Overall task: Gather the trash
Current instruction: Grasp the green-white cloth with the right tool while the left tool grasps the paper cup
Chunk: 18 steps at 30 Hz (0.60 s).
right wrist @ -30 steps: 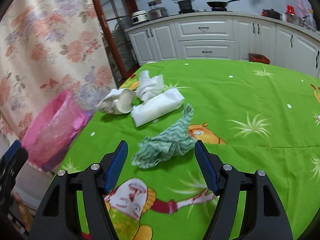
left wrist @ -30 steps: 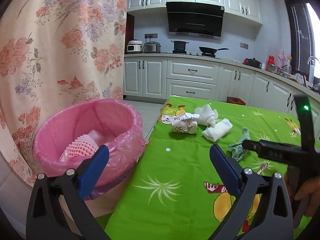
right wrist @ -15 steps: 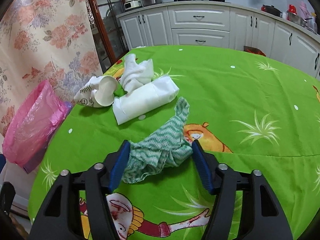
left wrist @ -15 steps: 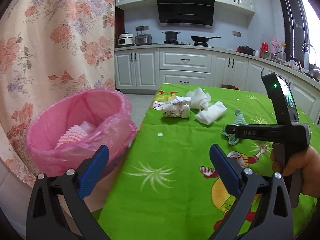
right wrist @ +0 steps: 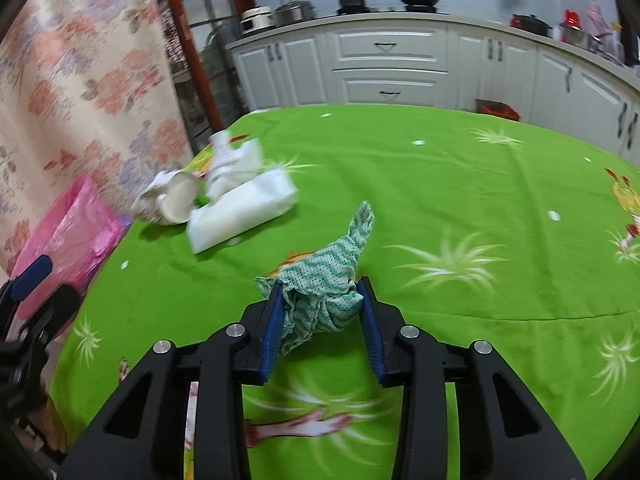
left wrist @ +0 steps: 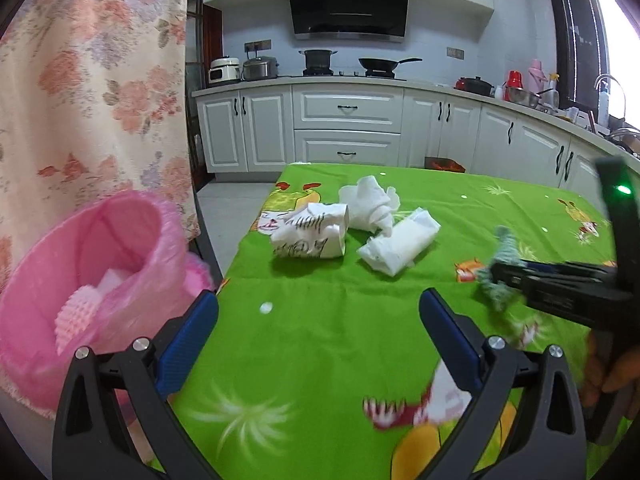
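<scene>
My right gripper (right wrist: 320,300) is shut on a crumpled green cloth (right wrist: 328,272) and holds it at the green tablecloth (right wrist: 460,184); it also shows in the left wrist view (left wrist: 498,276). My left gripper (left wrist: 318,332) is open and empty near the table's left edge. A crushed paper cup (left wrist: 310,232), a crumpled white tissue (left wrist: 370,202) and a folded white napkin (left wrist: 398,246) lie ahead of it. A pink-lined trash bin (left wrist: 80,288) stands left of the table, with a pink foam net (left wrist: 74,314) inside.
A floral curtain (left wrist: 92,80) hangs behind the bin. White kitchen cabinets (left wrist: 348,124) with pots on the counter run along the back. The bin also shows in the right wrist view (right wrist: 68,240), with the left gripper below it.
My right gripper has closed on the green cloth, which lay between its open jaws before. My left gripper has turned right, toward the table.
</scene>
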Motion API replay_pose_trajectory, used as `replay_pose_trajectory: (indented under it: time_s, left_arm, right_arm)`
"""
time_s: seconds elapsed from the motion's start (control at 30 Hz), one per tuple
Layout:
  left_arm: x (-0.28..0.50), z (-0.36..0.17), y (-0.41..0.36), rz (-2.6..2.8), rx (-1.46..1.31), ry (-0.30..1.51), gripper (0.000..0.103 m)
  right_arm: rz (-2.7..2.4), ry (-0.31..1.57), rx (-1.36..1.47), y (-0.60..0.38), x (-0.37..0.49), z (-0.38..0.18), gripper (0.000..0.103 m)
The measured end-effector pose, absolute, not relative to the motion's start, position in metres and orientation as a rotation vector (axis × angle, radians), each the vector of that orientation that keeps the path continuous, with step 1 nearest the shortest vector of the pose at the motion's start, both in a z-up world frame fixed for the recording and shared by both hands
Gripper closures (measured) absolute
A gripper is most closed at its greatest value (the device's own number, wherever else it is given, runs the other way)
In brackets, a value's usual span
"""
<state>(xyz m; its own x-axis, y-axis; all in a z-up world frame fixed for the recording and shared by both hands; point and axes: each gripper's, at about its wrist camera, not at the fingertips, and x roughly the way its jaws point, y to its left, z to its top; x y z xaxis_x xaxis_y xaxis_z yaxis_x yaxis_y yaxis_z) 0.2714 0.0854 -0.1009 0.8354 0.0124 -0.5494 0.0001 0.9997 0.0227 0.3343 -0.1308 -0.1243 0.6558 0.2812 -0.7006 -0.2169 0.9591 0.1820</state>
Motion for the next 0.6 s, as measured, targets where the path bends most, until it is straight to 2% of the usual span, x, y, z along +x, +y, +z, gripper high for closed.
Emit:
replay_pose_trajectory:
  time_s: [0.23,0.6]
  left_arm:
    - [0.335,-0.106,0.090,0.013,-0.062,0.630,0.006]
    - [0.400,-0.120,0.092,0.030,-0.073,0.693,0.024]
  right_arm:
    - [0.259,0.787,0.118,-0.150,0.339,-0.122,0.068]
    - [0.291,0.766,0.089,-0.145,0.336,-0.118,0.068]
